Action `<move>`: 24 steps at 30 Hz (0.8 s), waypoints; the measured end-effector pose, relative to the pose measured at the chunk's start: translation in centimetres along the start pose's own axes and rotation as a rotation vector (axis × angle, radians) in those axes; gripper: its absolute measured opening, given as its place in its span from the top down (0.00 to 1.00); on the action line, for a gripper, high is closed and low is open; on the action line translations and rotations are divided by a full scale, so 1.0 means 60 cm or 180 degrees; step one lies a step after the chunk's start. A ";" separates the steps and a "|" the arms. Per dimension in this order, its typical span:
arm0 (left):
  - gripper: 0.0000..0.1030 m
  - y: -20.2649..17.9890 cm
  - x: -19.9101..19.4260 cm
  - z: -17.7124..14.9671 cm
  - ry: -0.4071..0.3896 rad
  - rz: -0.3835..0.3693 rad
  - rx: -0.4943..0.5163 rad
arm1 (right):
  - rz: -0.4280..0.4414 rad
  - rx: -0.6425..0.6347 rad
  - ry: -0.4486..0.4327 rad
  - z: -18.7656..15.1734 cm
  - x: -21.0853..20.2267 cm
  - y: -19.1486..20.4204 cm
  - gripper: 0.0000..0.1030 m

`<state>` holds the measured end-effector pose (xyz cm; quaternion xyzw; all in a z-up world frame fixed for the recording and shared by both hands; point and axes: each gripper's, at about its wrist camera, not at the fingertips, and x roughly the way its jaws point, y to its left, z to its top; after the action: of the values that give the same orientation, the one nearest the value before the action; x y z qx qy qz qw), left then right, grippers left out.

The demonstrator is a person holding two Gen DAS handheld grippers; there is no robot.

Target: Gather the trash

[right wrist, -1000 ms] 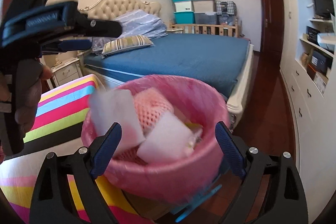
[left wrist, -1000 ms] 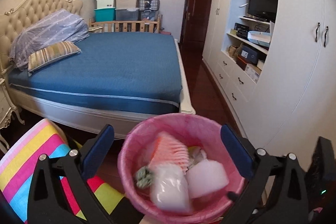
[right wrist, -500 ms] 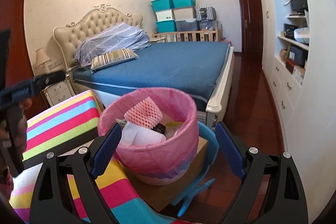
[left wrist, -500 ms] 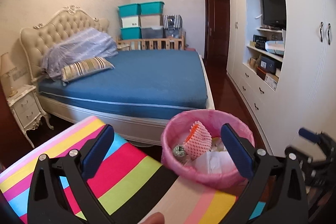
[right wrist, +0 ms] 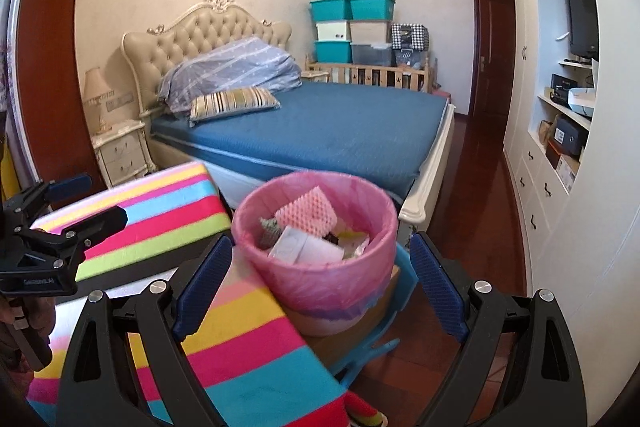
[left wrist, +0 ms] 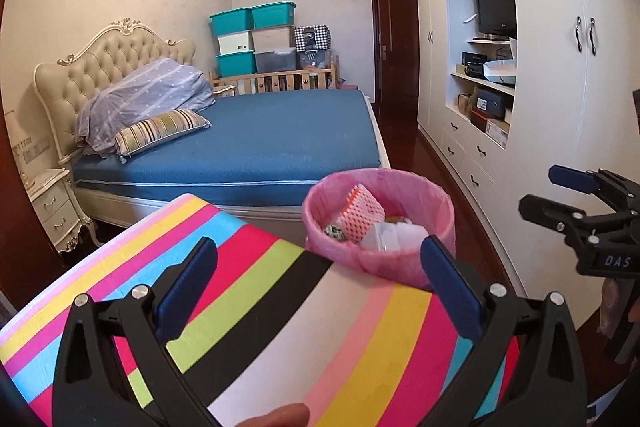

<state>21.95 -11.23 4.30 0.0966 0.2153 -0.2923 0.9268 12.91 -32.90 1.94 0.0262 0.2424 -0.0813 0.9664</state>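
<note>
- trash [left wrist: 372, 225] [right wrist: 308, 227] fills a bin [left wrist: 434, 269] [right wrist: 320, 287] lined with a pink bag; the bin stands just past the far right edge of the striped tabletop [left wrist: 280, 307] [right wrist: 240, 327].
- on top of the heap lies a pink foam net [left wrist: 360, 215] [right wrist: 312, 209], with white wrappers [left wrist: 394, 237] [right wrist: 304, 247] beside it and a small green scrap [left wrist: 335, 231] [right wrist: 270, 227] at its left.
- in the right view the bin sits on a brown box [right wrist: 360, 327], with a blue plastic piece [right wrist: 404, 291] at its right side.
- left tongs [left wrist: 318, 287] are spread wide and hold nothing; they hang over the tabletop, with the bin just beyond the right finger.
- right tongs [right wrist: 320, 291] are also spread wide and empty, the bin seen between the two blue fingers but not touched.
- each view catches the other tongs at its edge: right ones at far right [left wrist: 580, 211], left ones at far left [right wrist: 60, 227].
- a fingertip [left wrist: 280, 415] shows at the bottom edge of the left view.
- behind the bin stands a bed [left wrist: 260, 143] [right wrist: 320, 131] with a blue cover; a white wardrobe [left wrist: 552, 87] [right wrist: 580, 227] runs along the right wall.
</note>
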 end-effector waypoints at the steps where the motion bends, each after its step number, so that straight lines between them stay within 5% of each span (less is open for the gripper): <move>1: 0.05 -0.001 -0.001 -0.004 0.0002 -0.0007 -0.0012 | 0.0011 -0.0011 0.0031 -0.004 0.000 0.003 0.18; 24: 0.05 -0.019 0.016 -0.034 0.0097 -0.0153 -0.0042 | -0.0043 0.0017 0.0154 -0.036 0.006 0.011 0.18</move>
<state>21.31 -12.00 1.99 0.0898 0.2335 -0.3115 0.9167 12.34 -32.13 -0.14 0.0290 0.2657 -0.0878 0.9596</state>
